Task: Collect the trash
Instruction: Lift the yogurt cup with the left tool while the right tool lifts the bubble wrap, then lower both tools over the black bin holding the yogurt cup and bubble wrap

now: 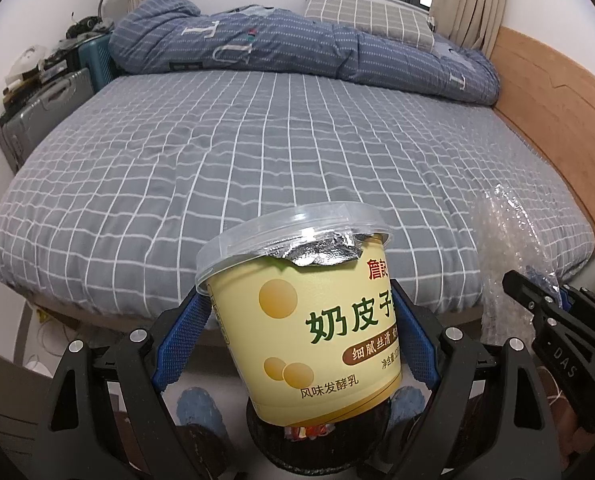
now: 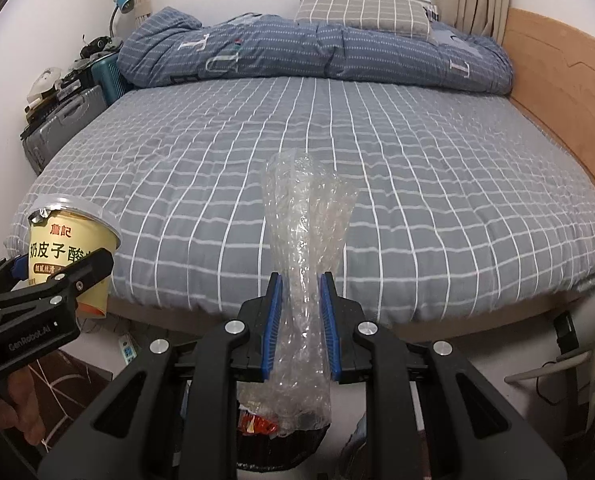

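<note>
We see the left gripper with its jaws clamped on a yellow yogurt tub (foil lid torn). The right gripper has its jaws squeezed on a crumpled bubble wrap piece. Both items hang above a dark trash bin, beside the bed.

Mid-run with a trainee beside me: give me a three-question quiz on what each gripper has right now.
1. True or false: the left gripper is shut on the yogurt tub.
2. What is pinched in the right gripper? A) bubble wrap B) a pillow C) a lamp
3. Fill in: the tub's foil lid is partly ____ back.

Key: 1 true. 2 A, the bubble wrap. 3 peeled.
</note>
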